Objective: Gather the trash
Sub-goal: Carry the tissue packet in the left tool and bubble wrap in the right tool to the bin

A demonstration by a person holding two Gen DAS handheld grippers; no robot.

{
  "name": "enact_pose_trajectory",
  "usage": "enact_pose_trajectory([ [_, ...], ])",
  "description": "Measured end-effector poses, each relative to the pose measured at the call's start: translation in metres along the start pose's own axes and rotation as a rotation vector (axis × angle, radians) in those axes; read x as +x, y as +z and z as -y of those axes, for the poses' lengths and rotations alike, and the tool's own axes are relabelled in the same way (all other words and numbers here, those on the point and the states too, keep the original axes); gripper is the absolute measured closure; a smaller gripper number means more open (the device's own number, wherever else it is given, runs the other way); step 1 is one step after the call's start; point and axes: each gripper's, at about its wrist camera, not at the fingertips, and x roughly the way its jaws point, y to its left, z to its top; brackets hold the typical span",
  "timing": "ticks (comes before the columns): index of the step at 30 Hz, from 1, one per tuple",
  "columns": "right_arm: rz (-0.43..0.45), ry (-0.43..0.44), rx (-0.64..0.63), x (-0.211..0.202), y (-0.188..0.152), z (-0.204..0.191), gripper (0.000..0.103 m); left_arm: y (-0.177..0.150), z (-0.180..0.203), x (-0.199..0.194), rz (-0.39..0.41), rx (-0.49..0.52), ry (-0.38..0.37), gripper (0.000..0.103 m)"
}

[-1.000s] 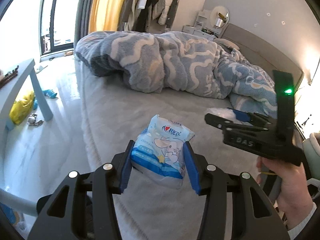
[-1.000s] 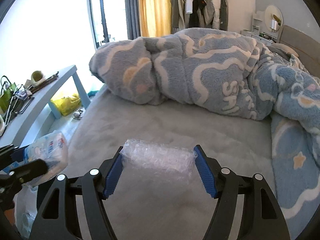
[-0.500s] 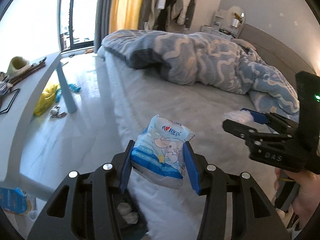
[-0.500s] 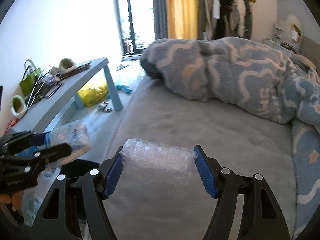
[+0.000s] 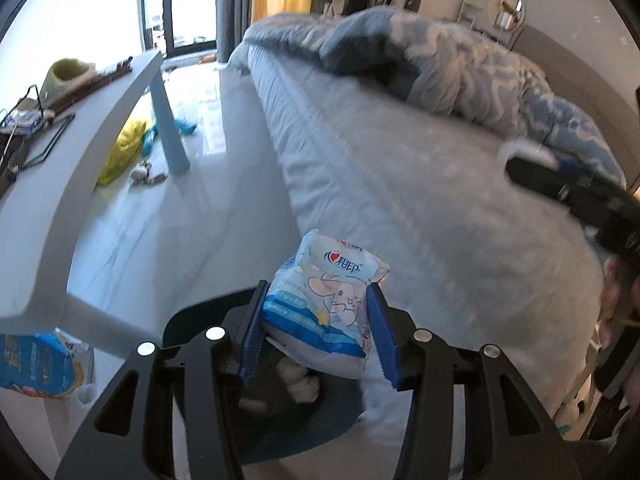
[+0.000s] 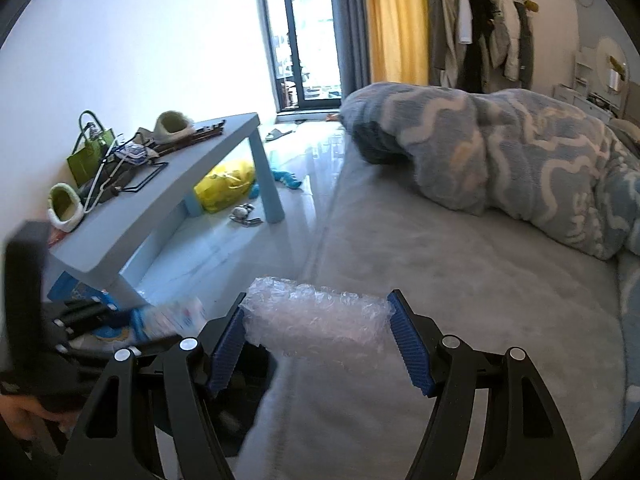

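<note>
Left tool (image 5: 318,334): black angular frame with triangular cut-outs, four round silver screw heads, two blue ribbed pads (image 5: 251,336). Right tool (image 6: 320,340): same black frame, same silver screws, blue ribbed pads (image 6: 408,344).

- A grey bed (image 6: 460,280) carries a rumpled blue patterned duvet (image 6: 520,152).
- A pale blue counter (image 6: 168,200) holds slippers (image 6: 64,206), a green bag (image 6: 86,156) and hangers.
- The glossy floor (image 6: 224,248) holds a yellow bag (image 6: 226,184).

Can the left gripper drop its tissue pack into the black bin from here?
Probably yes: the left gripper holds the tissue pack right above the black bin, whose open mouth shows below, with nothing between.
</note>
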Motion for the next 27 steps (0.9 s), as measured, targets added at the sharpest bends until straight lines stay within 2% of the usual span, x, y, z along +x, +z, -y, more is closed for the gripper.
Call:
enact_pose_trajectory([
  [8,-0.031,0.054,-0.045,0.026,0.002,-0.05,0.033,-0.033,-0.043,0.023,-0.138,-0.036,0.018,0.052],
  [11,-0.047,0.068,-0.058,0.037,0.002,-0.065,0.033,-0.046,-0.056,0.034,-0.185,-0.04,0.047,0.052],
  [27,-0.198,0.086,-0.124,0.093,-0.018,-0.115,0.033,-0.089,-0.09,0.07,-0.367,-0.083,0.005,0.05],
])
